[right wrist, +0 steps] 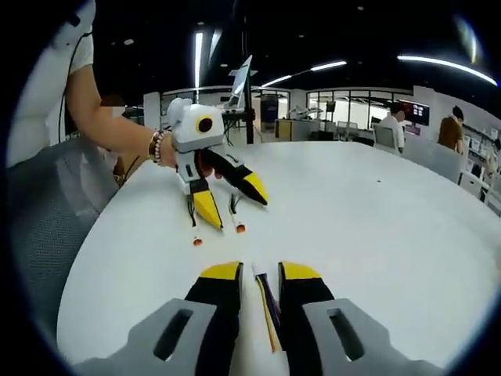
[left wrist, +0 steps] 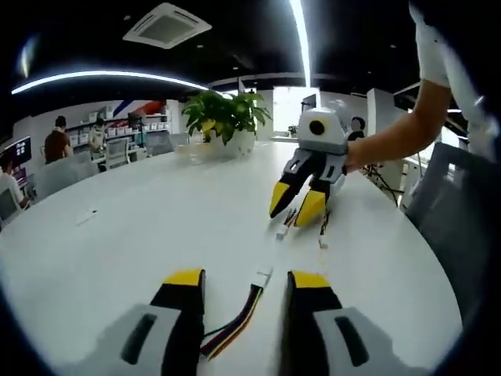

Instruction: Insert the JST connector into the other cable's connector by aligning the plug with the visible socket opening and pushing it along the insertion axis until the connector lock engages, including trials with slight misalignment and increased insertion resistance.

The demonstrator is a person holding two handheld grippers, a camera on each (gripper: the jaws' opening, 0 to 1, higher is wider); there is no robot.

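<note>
The only container in sight was a white planter (left wrist: 235, 141) at the far side of the white table (left wrist: 141, 227), with a leafy green plant (left wrist: 223, 112) in it.

In the left gripper view, the left gripper (left wrist: 246, 283) stood with its yellow-tipped jaws well apart, and a multicoloured ribbon cable (left wrist: 231, 325) lay on the table between them, its white JST connector (left wrist: 262, 276) just past the jaw tips. Neither jaw could be seen touching the cable. Across the table the right gripper (left wrist: 299, 204) pointed down at the surface, a person's forearm (left wrist: 399, 129) behind it; its jaws were spread a little, and beneath them lay two short cable pieces ending in small white connectors (left wrist: 282, 232) — whether the jaws touched them could not be told.

The right gripper view gave the opposite side. The right gripper (right wrist: 260, 272) had its jaws fairly close, with a thin cable (right wrist: 268, 309) running along the narrow gap between them; a grip on it could not be confirmed. The left gripper (right wrist: 232, 205) appeared ahead with jaws splayed, tips on or just over the table, and two thin leads with reddish ends (right wrist: 197, 240) lay beside them. A bracelet (right wrist: 155, 146) showed on the wrist here, and people sat at desks (right wrist: 450, 129) in the background.
</note>
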